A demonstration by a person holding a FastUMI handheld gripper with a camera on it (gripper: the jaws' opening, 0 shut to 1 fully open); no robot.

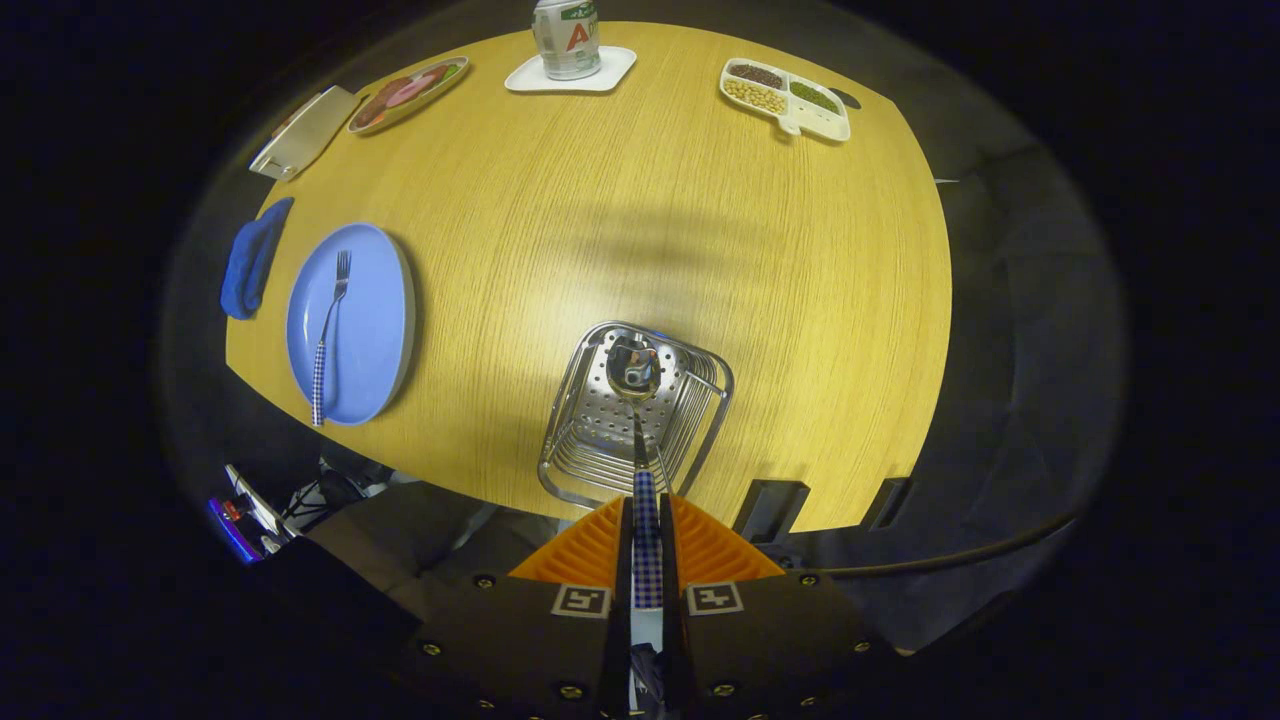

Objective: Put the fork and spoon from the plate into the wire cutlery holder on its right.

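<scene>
Two fingers of the gripper [647, 540] are clenching the checked handle of the spoon [637, 400], its bowl hanging down inside the wire cutlery holder [700, 400] just ahead of them. The holder is sitting near the close edge of the round wooden table [620, 200]. Well to its left, the fork [328, 335] is lying on the blue plate [375, 320], tines pointing far. A folded blue cloth [250, 260] is lying just left of the plate.
</scene>
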